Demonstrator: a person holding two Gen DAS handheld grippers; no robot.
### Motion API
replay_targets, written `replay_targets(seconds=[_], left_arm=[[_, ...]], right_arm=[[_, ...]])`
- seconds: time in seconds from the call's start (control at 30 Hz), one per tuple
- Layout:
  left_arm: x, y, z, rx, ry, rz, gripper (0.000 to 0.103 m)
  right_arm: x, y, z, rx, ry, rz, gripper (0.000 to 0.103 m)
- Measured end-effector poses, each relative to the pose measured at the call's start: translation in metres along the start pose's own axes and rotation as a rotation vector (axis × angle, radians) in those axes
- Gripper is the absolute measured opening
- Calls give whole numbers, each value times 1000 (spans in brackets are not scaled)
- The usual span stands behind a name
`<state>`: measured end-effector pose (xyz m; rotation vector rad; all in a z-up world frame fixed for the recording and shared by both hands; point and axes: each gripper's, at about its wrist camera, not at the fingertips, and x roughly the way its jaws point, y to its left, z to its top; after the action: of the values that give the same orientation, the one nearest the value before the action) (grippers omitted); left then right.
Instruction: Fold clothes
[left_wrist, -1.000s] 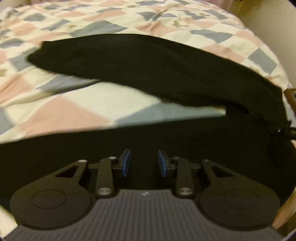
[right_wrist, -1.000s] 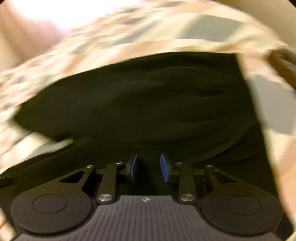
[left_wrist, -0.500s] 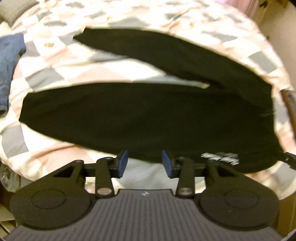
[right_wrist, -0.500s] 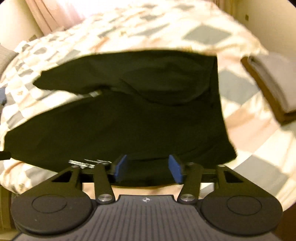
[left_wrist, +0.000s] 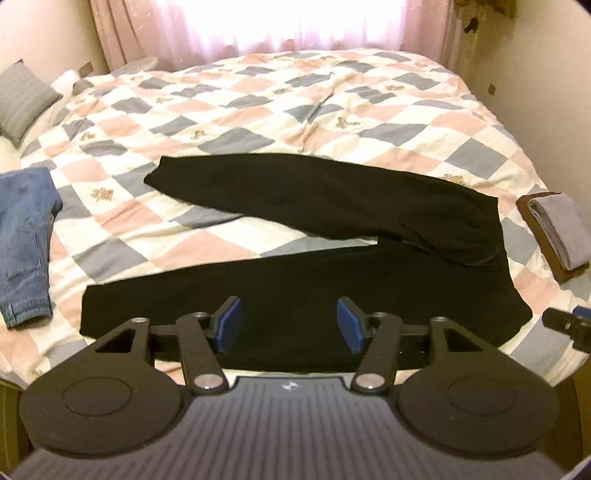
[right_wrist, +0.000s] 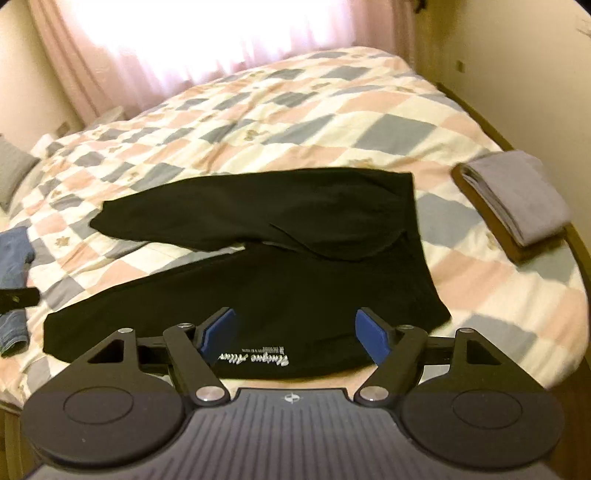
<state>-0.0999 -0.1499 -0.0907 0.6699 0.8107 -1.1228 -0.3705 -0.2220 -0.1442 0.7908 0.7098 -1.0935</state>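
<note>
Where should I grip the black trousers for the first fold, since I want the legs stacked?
Grip the black trousers at the far leg's cuff, approaching from the left, the denim side. That leg splays away from the near one in a V, its free end lying flat on the checked quilt, ready to swing over.

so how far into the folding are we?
Done: the black trousers lie spread on the bed, legs apart in a V, and a folded grey stack sits at the right edge. In hand: nothing; the left gripper and right gripper are both open above the near leg. Left: every fold of the trousers, then the jeans.
</note>
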Motion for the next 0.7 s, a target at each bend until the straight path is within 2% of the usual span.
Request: replay_targets(seconds=[0.17, 0.3, 0.47, 0.7], left_arm=[[-19, 46, -9, 60, -23, -3, 56], [-29, 87, -18, 95, -37, 1, 62], [-31, 132, -35, 132, -29, 18, 62], [-30, 162, -64, 168, 13, -20, 63]], right_arm=[[-5, 29, -24, 78, -11, -62, 75], [-8, 64, -39, 110, -34, -75, 79], [-21, 111, -67, 137, -70, -90, 81], [-44, 143, -112, 190, -65, -140, 82]])
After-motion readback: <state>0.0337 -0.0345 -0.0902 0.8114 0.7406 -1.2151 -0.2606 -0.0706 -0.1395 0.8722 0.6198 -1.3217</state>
